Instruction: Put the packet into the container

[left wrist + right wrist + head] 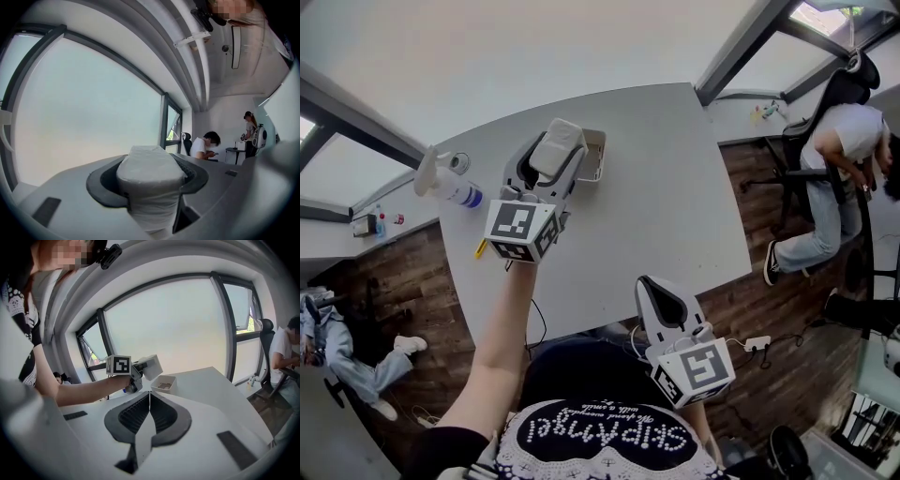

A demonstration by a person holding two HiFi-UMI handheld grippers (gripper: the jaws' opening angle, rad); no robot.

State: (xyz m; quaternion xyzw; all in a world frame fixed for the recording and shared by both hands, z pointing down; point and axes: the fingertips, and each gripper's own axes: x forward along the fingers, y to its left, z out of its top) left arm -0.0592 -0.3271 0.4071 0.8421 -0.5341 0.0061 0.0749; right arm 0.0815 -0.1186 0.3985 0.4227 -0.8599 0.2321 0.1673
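My left gripper point(551, 155) is shut on a white packet point(557, 146), held up in the air just left of a white open container point(592, 155) on the grey table point(666, 206). In the left gripper view the packet point(150, 176) fills the gap between the jaws and points at the window. My right gripper point(661, 302) is shut and empty, low near the table's front edge by my body. From the right gripper view the left gripper point(136, 376) holds the packet point(150, 367) beside the container point(163, 384); the right gripper point(150, 401) has its jaws together.
A spray bottle point(445, 183) lies on the table's left part, and a small yellow item point(480, 248) sits near the left edge. A seated person point(834, 178) is at a far desk on the right. A power strip point(757, 343) lies on the wooden floor.
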